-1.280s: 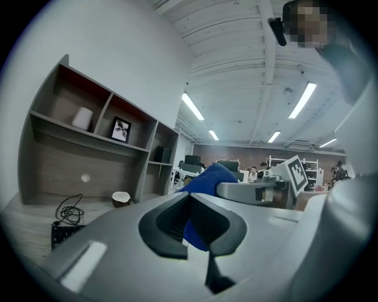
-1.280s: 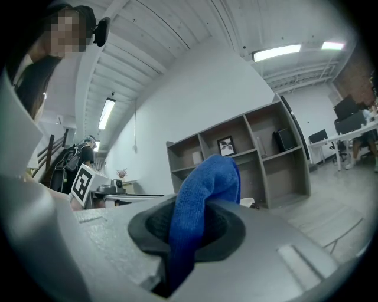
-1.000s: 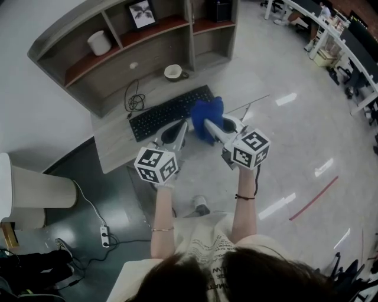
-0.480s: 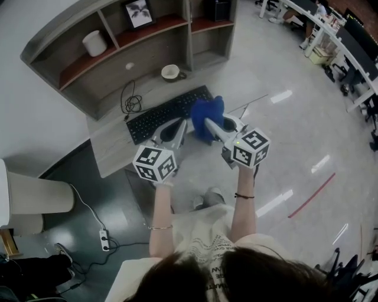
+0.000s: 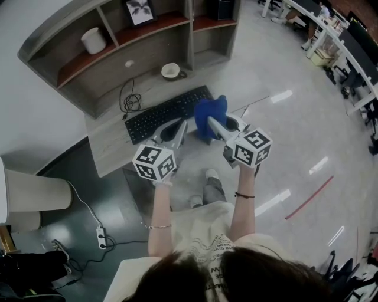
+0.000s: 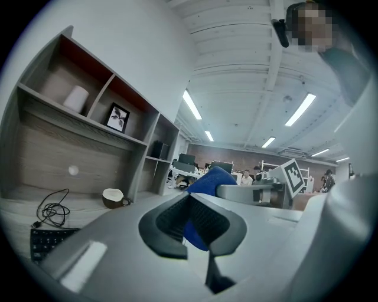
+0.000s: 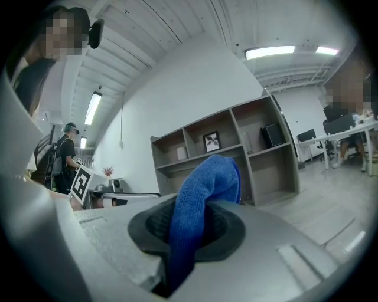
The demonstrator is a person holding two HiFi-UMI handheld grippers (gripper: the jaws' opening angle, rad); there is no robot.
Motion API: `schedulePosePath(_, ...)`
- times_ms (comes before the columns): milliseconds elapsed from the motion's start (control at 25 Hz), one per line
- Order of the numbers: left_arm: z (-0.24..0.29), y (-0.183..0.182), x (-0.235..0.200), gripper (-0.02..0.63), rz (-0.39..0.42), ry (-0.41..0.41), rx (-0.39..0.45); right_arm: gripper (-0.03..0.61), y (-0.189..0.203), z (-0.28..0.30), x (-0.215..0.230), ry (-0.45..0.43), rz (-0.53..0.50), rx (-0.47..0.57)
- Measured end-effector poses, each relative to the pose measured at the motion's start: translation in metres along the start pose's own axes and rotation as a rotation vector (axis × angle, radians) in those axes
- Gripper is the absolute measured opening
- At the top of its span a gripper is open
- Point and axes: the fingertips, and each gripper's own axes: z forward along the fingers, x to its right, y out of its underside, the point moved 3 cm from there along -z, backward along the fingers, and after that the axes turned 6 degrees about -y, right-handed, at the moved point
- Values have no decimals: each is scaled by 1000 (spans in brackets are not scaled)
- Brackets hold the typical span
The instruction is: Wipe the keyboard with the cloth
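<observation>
Barely shifted | right gripper (image 5: pixel 211 122) jaws still clamp cloth (image 5: pixel 205 111) | left gripper (image 5: pixel 183 122) jaws closed

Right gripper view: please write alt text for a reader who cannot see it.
The right hand-held gripper is shut on a blue cloth that sticks up between its jaws. Behind it, a wooden shelf unit stands against a white wall.

Count two grippers, the left gripper (image 5: pixel 178 127) and the right gripper (image 5: pixel 211 122), and one blue cloth (image 5: pixel 211 109). At 12 o'clock you have one keyboard (image 5: pixel 162 113), one cup (image 5: pixel 172 71) and one coiled cable (image 5: pixel 131 101). At 11 o'clock you have one white canister (image 5: pixel 93 41) and one framed picture (image 5: pixel 139 12).
</observation>
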Motion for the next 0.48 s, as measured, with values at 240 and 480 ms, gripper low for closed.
schedulePosePath(240,21,0,-6,-3,-9,-9,-7,52,-4,7,23,-9,7,-10)
schedulePosePath(480,48,1,-15,-3,-31,-35,-14,52,-9,19,52,-34,15,-29)
